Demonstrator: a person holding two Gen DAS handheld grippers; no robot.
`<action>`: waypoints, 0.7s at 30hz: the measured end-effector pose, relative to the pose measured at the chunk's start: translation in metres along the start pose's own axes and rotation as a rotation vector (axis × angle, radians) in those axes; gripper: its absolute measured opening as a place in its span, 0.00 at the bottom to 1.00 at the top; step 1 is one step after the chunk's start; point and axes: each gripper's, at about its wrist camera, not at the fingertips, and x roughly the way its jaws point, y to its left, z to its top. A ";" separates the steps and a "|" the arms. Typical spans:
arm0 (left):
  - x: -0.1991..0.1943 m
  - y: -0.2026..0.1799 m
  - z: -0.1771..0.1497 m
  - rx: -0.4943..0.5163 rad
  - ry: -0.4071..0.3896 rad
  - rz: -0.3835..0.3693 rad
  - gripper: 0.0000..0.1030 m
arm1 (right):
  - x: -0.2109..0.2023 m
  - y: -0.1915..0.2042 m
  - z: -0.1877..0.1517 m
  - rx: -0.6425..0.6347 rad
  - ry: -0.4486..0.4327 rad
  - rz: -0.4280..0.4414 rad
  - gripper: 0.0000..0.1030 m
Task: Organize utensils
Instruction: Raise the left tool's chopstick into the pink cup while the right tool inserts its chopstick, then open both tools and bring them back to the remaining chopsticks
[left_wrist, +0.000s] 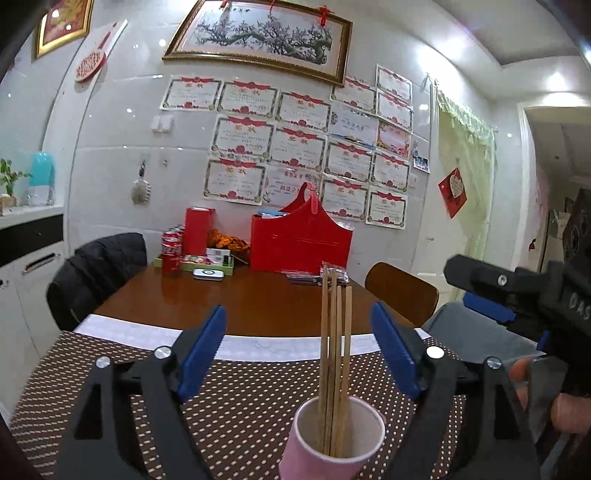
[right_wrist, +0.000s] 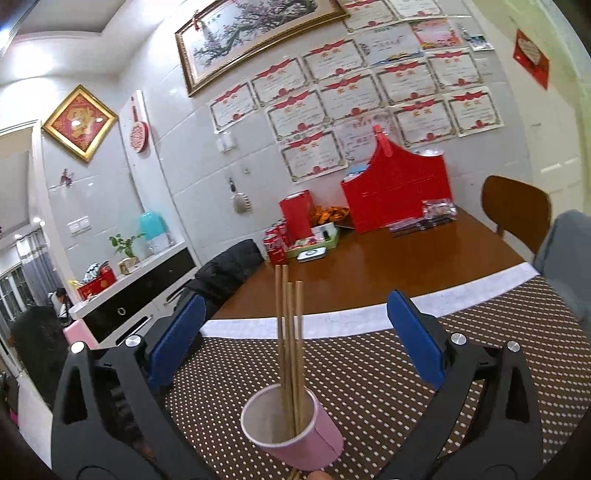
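A pink paper cup (left_wrist: 334, 441) with a white inside stands upright on a brown mat with white dots (left_wrist: 240, 406), which lies on the near end of the brown wooden table (left_wrist: 258, 299). Four slim, pale wooden chopsticks (left_wrist: 334, 339) stand in the cup, close together and nearly upright, their square tops well above the rim. Their lower ends rest inside the cup, against the far side of its bottom.

The left tool (left_wrist: 297, 343) is spread wide, its blue pads on either side of the chopsticks and touching neither them nor the cup. The cup sits low between the tool's black arms. The right tool (right_wrist: 295, 332) is likewise spread, with the chopsticks rising in the gap between its pads and the cup below and between its arms; it grips nothing. In the left wrist view the right tool shows at the right edge, just beside the left one, with fingertips of the person's hand (left_wrist: 535, 387) on its handle.

At the far end of the table, against the tiled wall, stand a red bag (left_wrist: 299, 240), a red box (left_wrist: 197, 229) and red drink cans (left_wrist: 171, 251). A white strip of cloth (left_wrist: 258, 341) borders the mat's far edge.
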 end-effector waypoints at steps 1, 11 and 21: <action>-0.005 -0.001 0.003 0.008 0.000 0.012 0.81 | -0.006 0.000 0.000 0.002 0.001 -0.002 0.94; -0.063 -0.015 0.011 0.098 0.027 0.109 0.85 | -0.043 0.004 0.004 -0.012 0.012 -0.047 0.94; -0.103 -0.012 0.002 0.089 0.095 0.155 0.85 | -0.089 0.020 -0.015 -0.055 0.021 -0.055 0.94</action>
